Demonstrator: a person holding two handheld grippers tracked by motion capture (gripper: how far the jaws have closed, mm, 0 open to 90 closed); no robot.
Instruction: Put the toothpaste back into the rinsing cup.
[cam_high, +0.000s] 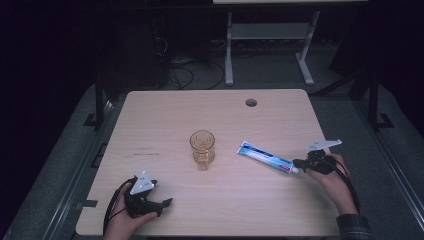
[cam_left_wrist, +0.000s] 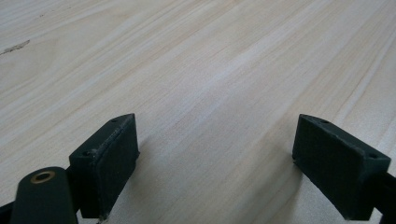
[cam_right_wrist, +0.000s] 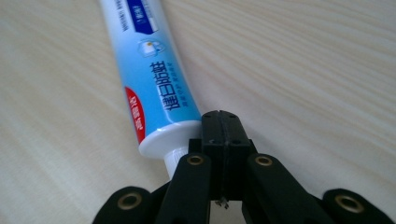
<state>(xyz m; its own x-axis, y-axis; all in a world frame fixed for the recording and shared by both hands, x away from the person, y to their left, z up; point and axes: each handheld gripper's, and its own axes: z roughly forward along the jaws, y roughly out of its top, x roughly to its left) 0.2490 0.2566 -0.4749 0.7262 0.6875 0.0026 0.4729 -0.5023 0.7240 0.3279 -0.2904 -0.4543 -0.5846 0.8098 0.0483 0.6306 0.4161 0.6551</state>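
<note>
On the worktop (cam_high: 165, 112), right of centre, the toothpaste tube (cam_high: 265, 157) is laid flat, long axis diagonal, cap end toward the right gripper (cam_high: 303, 163). Its jaws are pressed together w/ nothing between, just beside the tube's cap. Left gripper (cam_left_wrist: 215, 154) jaws are spread wide over bare wood. Glass (cam_high: 202, 148) stands centre.

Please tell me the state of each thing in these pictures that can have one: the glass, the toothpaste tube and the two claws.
Glass: upright, apparently empty, mid-table.
Toothpaste tube: lying flat on the table, cap end at the right claw.
Left claw: open, holding nothing, low over the table.
Right claw: shut, beside the tube's neck; cannot tell if it grips the cap.
</note>
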